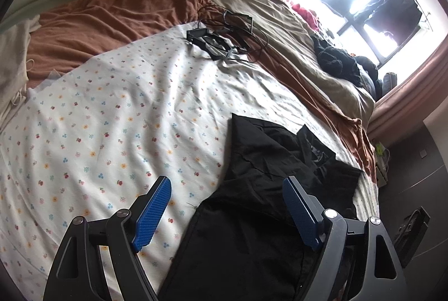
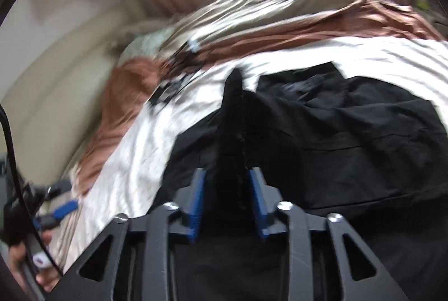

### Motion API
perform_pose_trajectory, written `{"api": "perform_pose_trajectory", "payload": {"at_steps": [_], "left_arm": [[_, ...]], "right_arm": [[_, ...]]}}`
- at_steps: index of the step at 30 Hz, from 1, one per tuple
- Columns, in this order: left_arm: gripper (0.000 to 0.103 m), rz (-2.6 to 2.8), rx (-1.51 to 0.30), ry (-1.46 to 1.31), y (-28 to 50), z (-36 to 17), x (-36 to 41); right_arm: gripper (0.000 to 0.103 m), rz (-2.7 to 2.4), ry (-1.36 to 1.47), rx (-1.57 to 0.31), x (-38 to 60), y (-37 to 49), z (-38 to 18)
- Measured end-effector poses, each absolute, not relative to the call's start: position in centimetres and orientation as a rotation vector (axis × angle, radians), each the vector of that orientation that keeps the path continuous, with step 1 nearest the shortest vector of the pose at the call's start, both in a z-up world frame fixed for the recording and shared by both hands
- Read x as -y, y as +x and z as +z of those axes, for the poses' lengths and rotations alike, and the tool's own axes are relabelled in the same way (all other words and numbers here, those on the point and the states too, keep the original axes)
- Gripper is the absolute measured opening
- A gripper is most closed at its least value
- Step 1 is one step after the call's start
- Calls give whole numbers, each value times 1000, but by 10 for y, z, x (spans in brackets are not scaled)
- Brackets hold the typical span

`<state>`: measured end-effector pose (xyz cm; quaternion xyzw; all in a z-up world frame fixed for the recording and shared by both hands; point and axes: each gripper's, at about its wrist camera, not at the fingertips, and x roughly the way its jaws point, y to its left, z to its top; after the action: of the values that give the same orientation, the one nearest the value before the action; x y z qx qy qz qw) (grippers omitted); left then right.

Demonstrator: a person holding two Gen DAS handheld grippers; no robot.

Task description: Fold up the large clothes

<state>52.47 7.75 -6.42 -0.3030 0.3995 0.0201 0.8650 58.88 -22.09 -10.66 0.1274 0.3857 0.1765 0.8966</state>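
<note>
we see black cloth point(image 1: 266, 189) on flowery sheet point(image 1: 112, 118), at 5 o'clock in left view. left gripper point(image 1: 226, 205) wide, holds nothing. right gripper point(image 2: 227, 200) pinches raised fold of cloth between pads. we think cloth soft, light, floppy, will sag. best grab at edge or corner. long side runs from 6 toward 1 o'clock.

Matt black cloth garment point(image 1: 268, 189) on wrinkled printed cotton sheet point(image 1: 112, 118).
</note>
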Motion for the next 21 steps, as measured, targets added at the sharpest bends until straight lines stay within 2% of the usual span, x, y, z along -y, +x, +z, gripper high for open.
{"api": "perform_pose_trajectory", "payload": {"at_steps": [1,15,16,19,21], "left_arm": [[83,42,-842,-633,525,-65,-77],[83,-1,-865,-536,521,-57,-47],[83,-4,-864,-527,519,-55,-44],[83,-8,-858,-510,511,-49,-39],[83,-10,-852,-499,499,-47,-34]], "right_arm": [[42,380,268,-799,220,587,-108],[43,211,302,-834,279,554,-95],[45,198,301,-829,284,550,-91],[63,159,319,-807,302,532,-81],[67,126,324,-797,314,516,-76]]}}
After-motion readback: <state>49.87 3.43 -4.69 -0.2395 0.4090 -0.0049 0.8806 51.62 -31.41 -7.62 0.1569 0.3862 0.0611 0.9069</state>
